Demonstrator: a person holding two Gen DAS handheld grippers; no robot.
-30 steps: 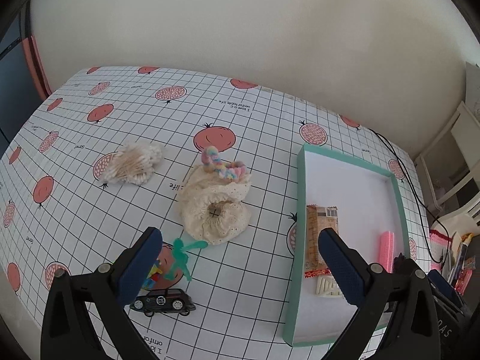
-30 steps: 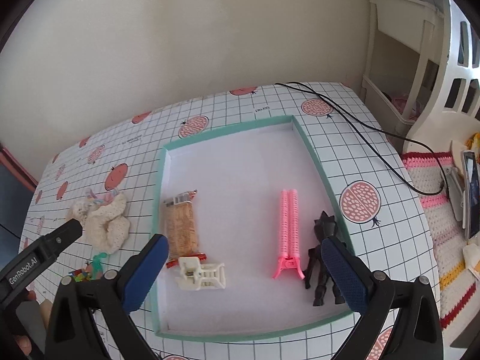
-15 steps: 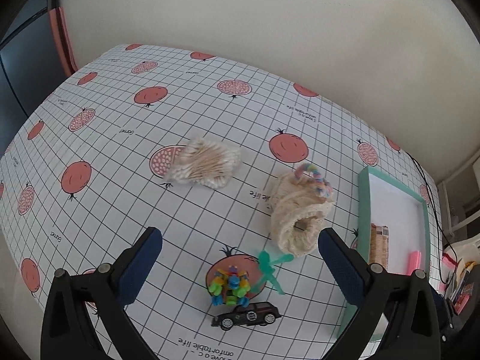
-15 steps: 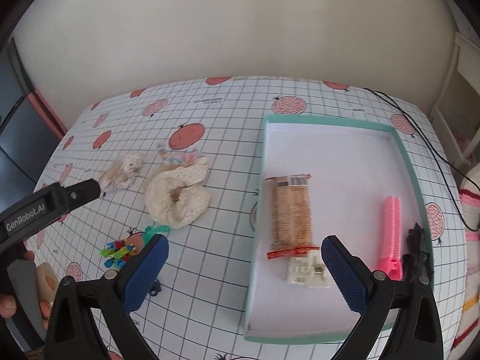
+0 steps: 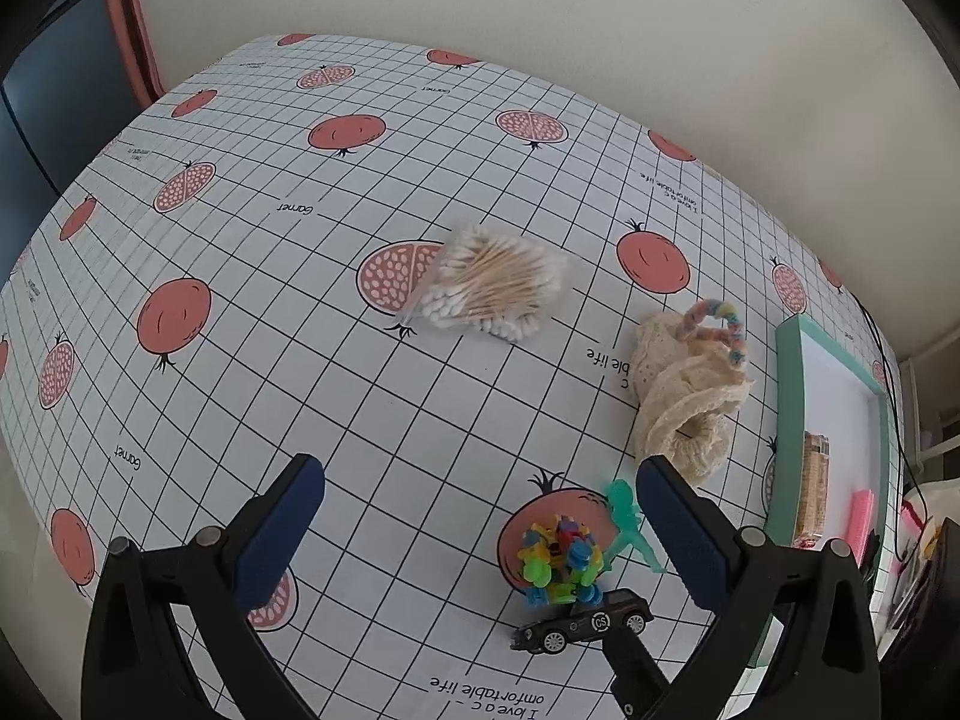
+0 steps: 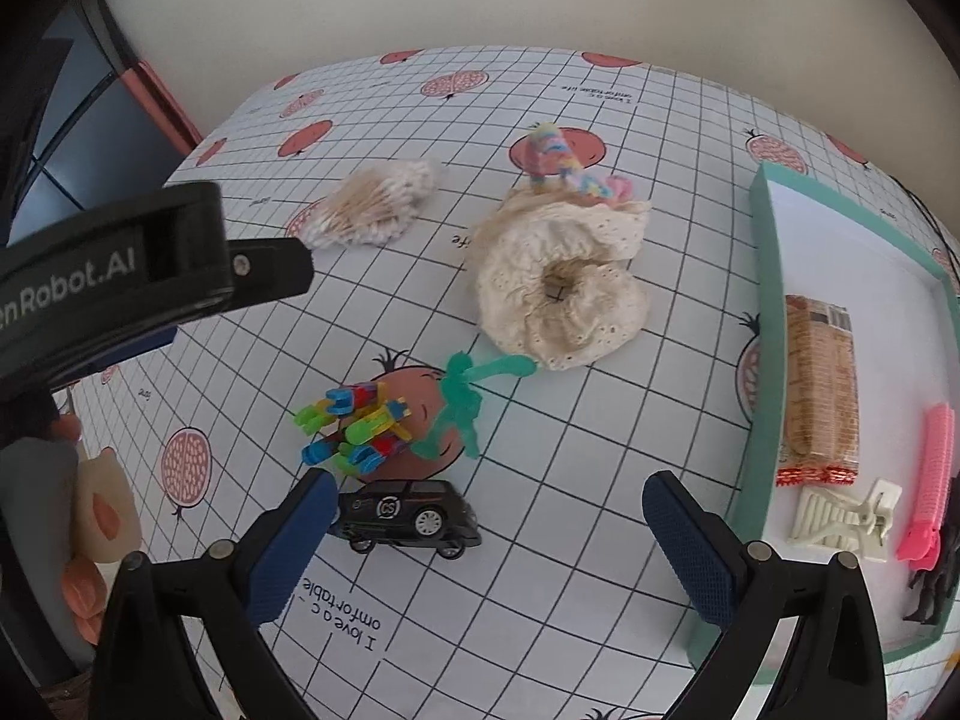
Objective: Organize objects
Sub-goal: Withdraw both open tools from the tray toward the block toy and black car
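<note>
Both grippers, left [image 5: 480, 516] and right [image 6: 486, 531], gape empty above the table [image 5: 336, 396]. Bare cloth lies left of the cotton swabs [image 5: 492, 285]; the tray [image 6: 765, 324] walls the right edge

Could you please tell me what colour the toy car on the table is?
The toy car is black, with a round white emblem on its door; the right wrist view shows it best.

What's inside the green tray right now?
The green tray holds a snack bar, white clip, pink clip and dark figure; its far right side is out of view.
</note>
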